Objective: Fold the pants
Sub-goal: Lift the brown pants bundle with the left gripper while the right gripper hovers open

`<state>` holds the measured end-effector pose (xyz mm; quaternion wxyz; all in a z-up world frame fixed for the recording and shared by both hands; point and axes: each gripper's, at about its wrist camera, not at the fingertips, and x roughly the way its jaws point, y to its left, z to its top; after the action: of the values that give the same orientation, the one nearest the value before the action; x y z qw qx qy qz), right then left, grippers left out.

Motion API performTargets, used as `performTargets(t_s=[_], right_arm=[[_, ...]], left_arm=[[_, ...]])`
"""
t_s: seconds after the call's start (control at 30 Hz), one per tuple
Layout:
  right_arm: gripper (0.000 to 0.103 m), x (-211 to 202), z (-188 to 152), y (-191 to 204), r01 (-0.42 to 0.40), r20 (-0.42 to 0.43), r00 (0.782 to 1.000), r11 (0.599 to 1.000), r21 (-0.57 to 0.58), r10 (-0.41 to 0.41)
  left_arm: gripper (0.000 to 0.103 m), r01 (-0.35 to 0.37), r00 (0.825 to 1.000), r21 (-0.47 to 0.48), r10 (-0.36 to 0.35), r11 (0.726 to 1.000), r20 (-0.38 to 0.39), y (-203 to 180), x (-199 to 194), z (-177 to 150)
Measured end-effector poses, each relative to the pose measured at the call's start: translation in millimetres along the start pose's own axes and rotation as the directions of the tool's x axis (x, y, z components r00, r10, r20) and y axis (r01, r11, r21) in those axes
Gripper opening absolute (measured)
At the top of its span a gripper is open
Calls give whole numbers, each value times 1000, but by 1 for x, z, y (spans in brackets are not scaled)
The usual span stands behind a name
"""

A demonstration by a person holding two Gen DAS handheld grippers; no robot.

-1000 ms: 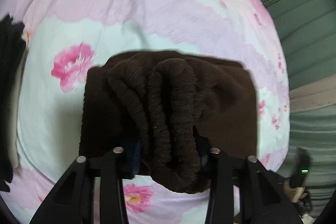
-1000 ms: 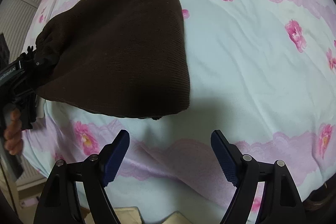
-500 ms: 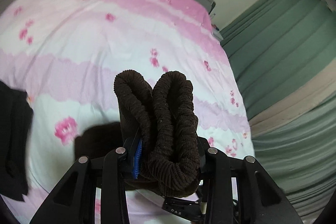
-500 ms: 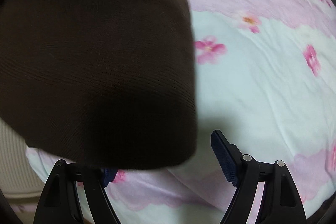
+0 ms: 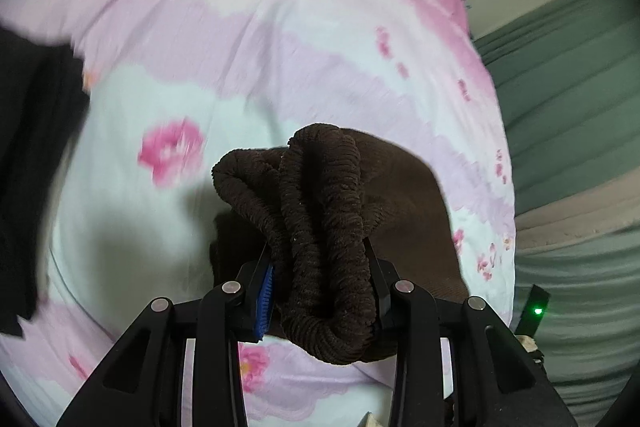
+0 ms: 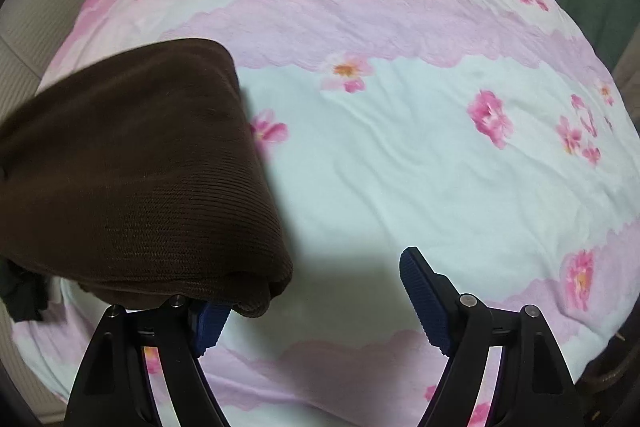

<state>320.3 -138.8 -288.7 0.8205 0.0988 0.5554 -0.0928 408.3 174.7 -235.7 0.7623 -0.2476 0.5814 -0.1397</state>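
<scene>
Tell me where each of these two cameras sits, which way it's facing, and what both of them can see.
Left wrist: sits on the left gripper, looking steeply down its fingers at the bunched brown pants clamped between them, over the floral bedspread.
Right wrist: sits on the right gripper, looking steeply down at the bedspread; its jaws are closing with nothing between them, the pants hanging at left over one fingertip.
Shared: brown pants and bedspread.

No text, label, brand, number or sign can be read in either view. The bedspread (image 6: 400, 155) carries only a printed flower pattern, and the small dark device (image 5: 534, 311) at the right shows just a green light.
</scene>
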Motion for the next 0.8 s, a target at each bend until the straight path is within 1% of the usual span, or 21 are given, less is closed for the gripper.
performTargets(t_s=[0.03,0.13,0.23,0.3,0.43,0.53,0.6,0.67,0.73,0.8], right_arm=[[79,1,-1,-3,5,-1,1000,1000,-5,-5],[79,5,4,-15,10,-8,1000,1000,-17,-10],[79,13,4,-27,4,-29,1000,1000,-13,-4],[79,20,4,-26,1,-48,999,1000,-17,-1],[79,23,-2,-19,13,-60,998,998,-56,-16],[79,27,-4,-20,10,-75,997,998,-64,-15],[79,31,-5,-23,13,-85,996,998,-66,-18],[79,38,-6,-28,9,-105,994,999,-51,-15],[79,43,-7,-33,2,-119,993,999,-39,-6],[80,46,-7,-32,8,-121,992,998,-61,-16]], left_arm=[[36,3,1000,-4,-3,1000,-13,3,5,-4],[36,-30,999,24,31,999,-45,5,20,-15],[36,-49,997,34,50,998,-56,10,29,-20],[36,-44,996,20,46,999,-75,17,34,-22],[38,-39,992,22,41,999,-117,25,44,-28],[44,-52,988,55,59,997,-141,26,51,-32],[51,-59,984,88,73,994,-163,26,57,-35],[57,-70,982,119,89,990,-166,26,62,-37],[61,-69,981,117,88,991,-170,31,66,-37],[65,-72,980,117,92,990,-174,34,69,-37]])
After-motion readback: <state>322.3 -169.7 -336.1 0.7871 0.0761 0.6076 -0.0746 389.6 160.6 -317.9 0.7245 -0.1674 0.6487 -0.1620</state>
